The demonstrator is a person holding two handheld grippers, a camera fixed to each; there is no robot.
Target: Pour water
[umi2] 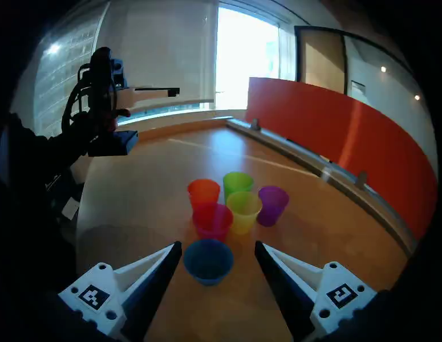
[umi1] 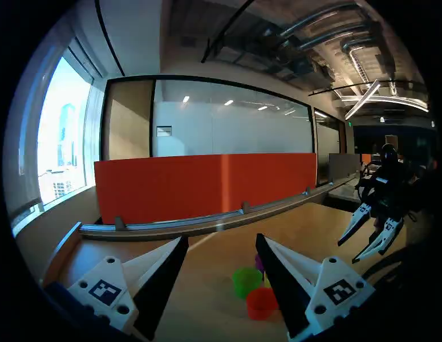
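While left tongs (umi1: 221, 237) and right tongs (umi2: 218, 245) hang spread, nothing's gripped.
Blue cup (umi2: 208, 261) sits between the right tips; probably thin, light plastic, contents unclear. Pinch mid-wall gently, it'll flex.

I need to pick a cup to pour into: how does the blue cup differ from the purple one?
The blue cup sits nearest, framed between the right hand-held gripper's open fingers; the purple cup stands farther off, at the cluster's right edge beside the yellow cup. Their colours differ: blue against purple. Both stand upright, mouths up, similarly tapered.
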